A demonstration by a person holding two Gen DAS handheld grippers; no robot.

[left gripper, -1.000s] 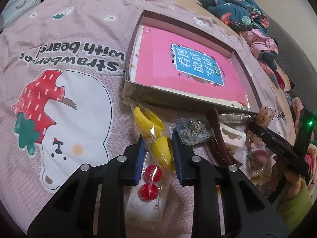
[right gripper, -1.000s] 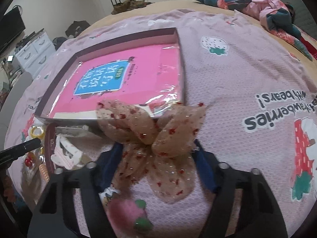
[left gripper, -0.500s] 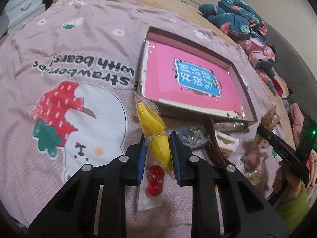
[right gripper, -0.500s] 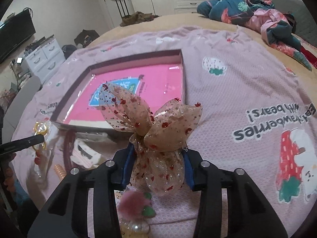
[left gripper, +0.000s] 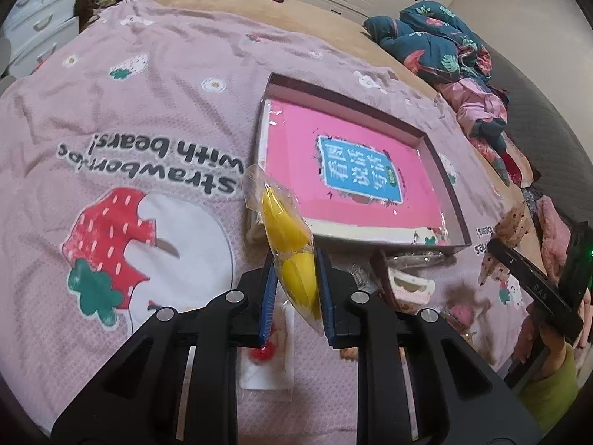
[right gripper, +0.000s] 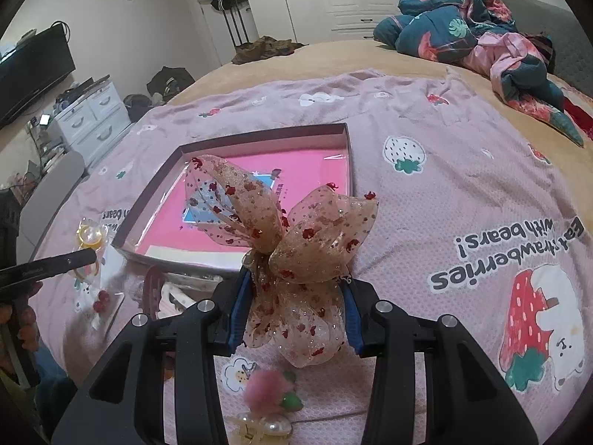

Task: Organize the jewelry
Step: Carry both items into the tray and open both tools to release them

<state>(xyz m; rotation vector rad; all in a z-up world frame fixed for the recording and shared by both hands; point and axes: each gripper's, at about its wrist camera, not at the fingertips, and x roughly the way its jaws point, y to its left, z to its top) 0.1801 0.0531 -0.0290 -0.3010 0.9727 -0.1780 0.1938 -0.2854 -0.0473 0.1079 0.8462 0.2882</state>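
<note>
Pink bedspread point(left gripper: 155, 85), left gripper point(left gripper: 296, 296) clamping yellow clip packet point(left gripper: 292, 244), right gripper point(right gripper: 292, 311) clamping sheer bow point(right gripper: 296, 256)

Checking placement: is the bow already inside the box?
No. The bow is clamped in the right gripper, held in front of the box.

Bed w/ pink blanket point(left gripper: 155, 85): shallow box point(left gripper: 450, 200), red-bead packet point(left gripper: 265, 367), pink pompom point(right gripper: 265, 389), bundled clothes point(right gripper: 463, 33)
</note>
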